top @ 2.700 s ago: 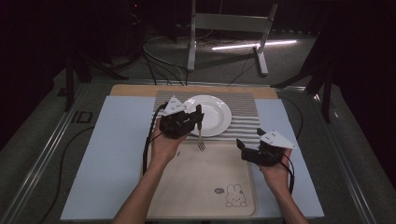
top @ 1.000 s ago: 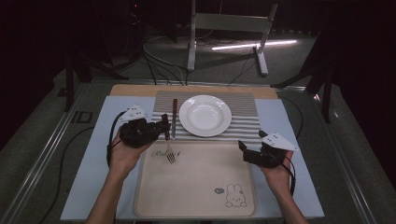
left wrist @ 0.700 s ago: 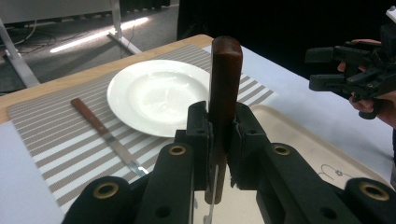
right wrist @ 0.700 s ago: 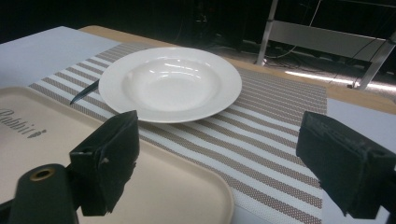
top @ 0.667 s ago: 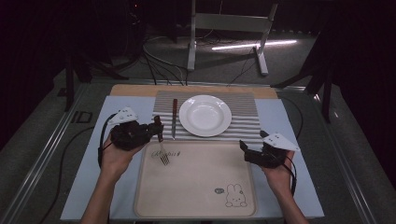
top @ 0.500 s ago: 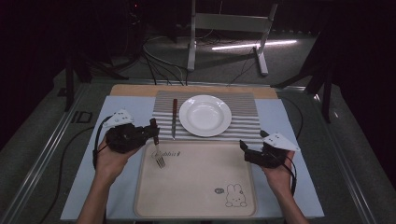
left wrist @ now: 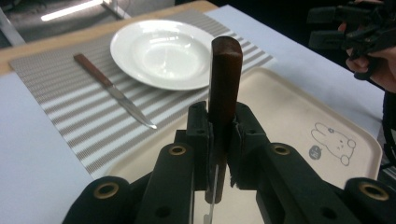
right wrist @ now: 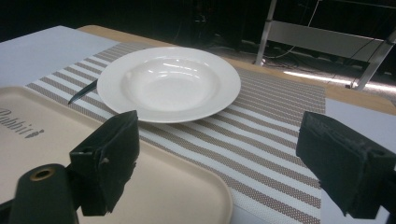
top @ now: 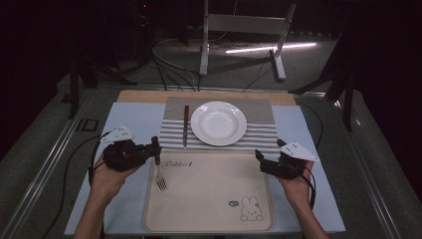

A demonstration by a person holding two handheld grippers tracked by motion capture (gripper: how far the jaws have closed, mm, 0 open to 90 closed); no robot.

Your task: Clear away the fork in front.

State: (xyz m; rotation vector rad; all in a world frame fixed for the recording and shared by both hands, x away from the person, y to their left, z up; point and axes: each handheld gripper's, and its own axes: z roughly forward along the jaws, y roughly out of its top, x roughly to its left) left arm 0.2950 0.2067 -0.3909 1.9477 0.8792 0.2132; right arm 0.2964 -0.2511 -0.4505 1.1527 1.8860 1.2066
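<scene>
Left gripper (top: 152,149) pinching fork (top: 159,172) by its wooden handle, tines hanging over tray (top: 209,209) at its left edge, presumably for placing beside plate (top: 218,122). Right gripper (top: 263,160) spread, empty, parked at tray's right edge. Knife (top: 185,124) flat on striped mat (top: 259,129), just left of plate.

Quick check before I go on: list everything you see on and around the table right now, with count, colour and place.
Plate: one, white, on the striped mat, right of the knife.
Knife: one, brown handle, on the mat.
Fork: one, brown handle, tines over the tray's left edge, held by the left tool.
Striped mat: one, grey and white, far side of the table.
Tray: one, cream, rabbit print, near side.
Sheet: one, pale blue, under mat and tray.
Metal stand: one, grey, on the floor beyond the table.
Left tool: black, shut on the fork handle.
Right tool: black, open, at the tray's right edge.
</scene>
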